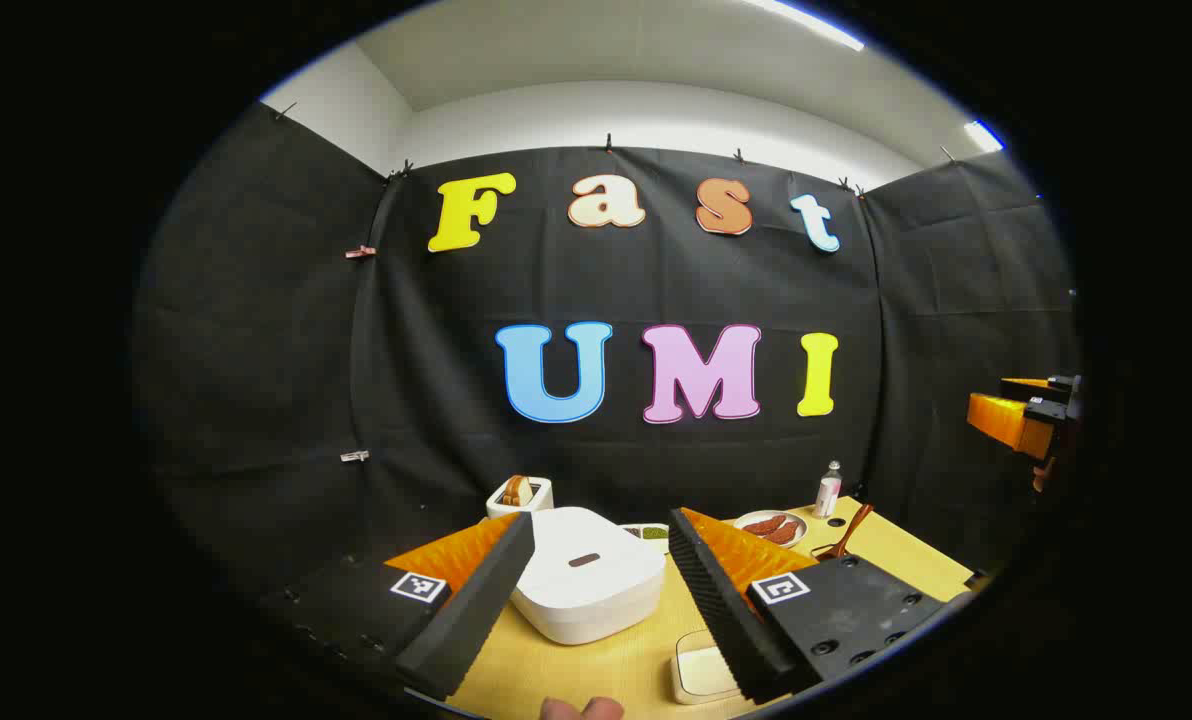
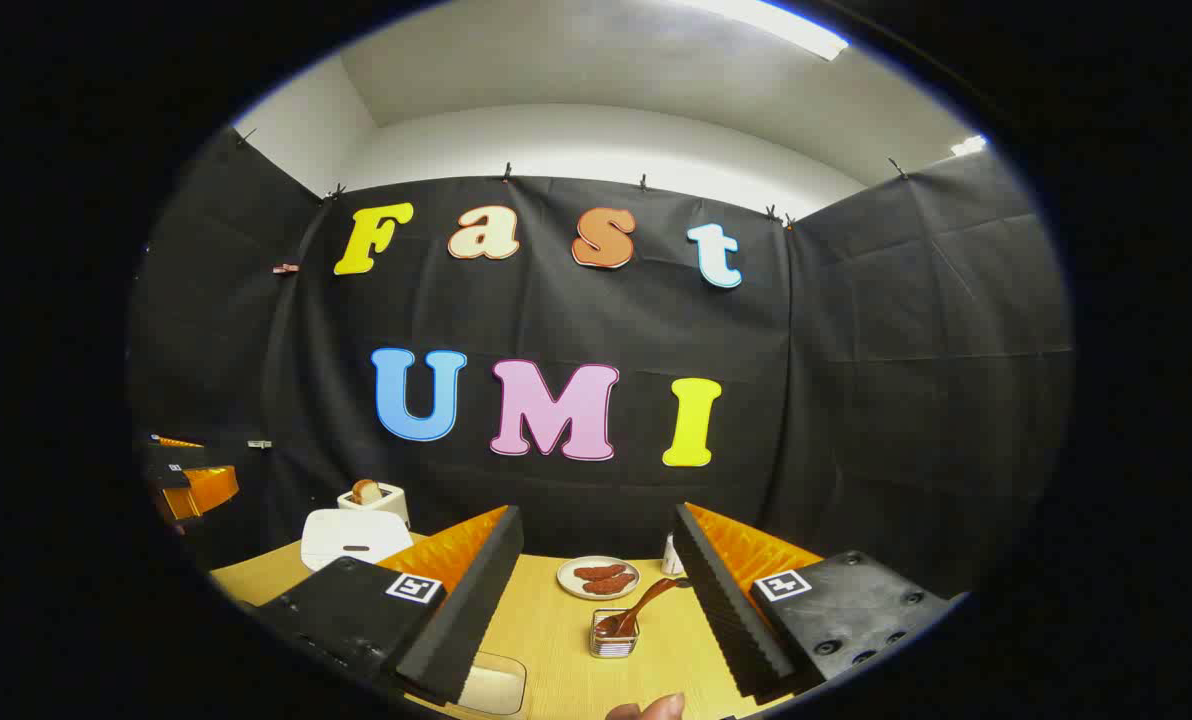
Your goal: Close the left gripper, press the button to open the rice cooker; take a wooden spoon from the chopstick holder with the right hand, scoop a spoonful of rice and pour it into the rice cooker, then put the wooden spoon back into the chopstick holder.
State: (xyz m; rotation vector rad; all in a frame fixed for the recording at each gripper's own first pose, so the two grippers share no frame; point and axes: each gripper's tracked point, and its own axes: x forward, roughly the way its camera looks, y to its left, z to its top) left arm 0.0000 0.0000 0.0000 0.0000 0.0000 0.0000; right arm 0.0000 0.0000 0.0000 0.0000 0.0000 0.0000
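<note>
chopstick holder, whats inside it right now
A wooden spoon leans inside the wire chopstick holder, handle sticking out to the upper right. Its bowl end is too small to make out.

White square rice cooker (image 1: 586, 585), lid shut; wooden spoon (image 2: 638, 608) leans in wire chopstick holder (image 2: 614, 636).
</note>
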